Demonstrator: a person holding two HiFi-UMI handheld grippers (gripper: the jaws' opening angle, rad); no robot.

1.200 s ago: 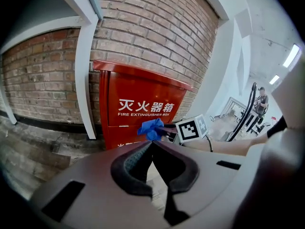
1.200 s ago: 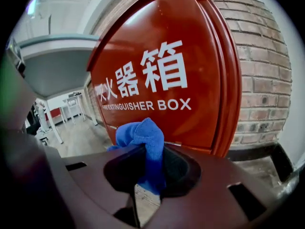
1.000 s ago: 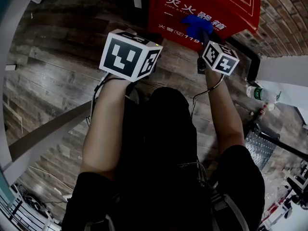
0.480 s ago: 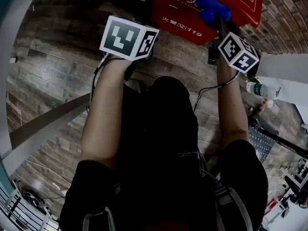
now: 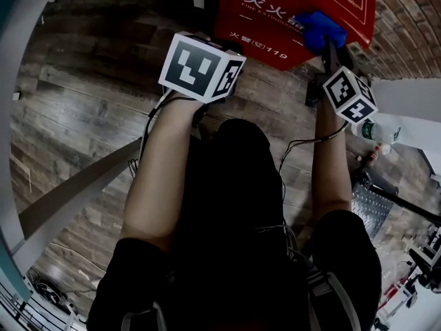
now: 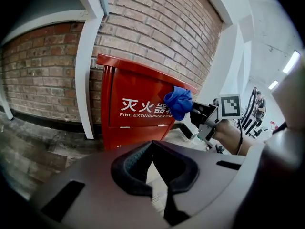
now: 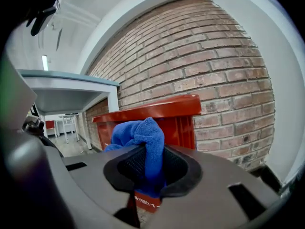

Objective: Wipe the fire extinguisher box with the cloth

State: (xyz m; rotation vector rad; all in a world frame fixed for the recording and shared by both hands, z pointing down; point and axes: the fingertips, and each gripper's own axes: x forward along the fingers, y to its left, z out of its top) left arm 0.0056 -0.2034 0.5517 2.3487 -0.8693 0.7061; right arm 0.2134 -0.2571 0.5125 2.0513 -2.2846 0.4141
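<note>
The red fire extinguisher box (image 5: pixel 275 19) stands on the floor against a brick wall, with white lettering on its front (image 6: pixel 143 106). My right gripper (image 5: pixel 325 43) is shut on a bunched blue cloth (image 5: pixel 320 29), pressing it against the box's front near its right edge. The cloth (image 7: pixel 143 142) hangs between the jaws in the right gripper view, with the box's red top edge (image 7: pixel 157 109) behind it. From the left gripper view the cloth (image 6: pixel 178 103) shows at the box's right side. My left gripper (image 6: pixel 155 168) is shut and holds nothing, hovering in front of the box.
A wood-plank floor (image 5: pixel 83 102) surrounds the box. A white post (image 6: pixel 88 70) stands at the box's left. A plastic bottle (image 5: pixel 375 131) lies by a white wall base (image 5: pixel 406 102) at the right. A grey beam (image 5: pixel 76 192) crosses the floor at the left.
My right gripper has carried the cloth rightward across the box front, from around its middle toward the right edge. The left gripper has shifted slightly right.
</note>
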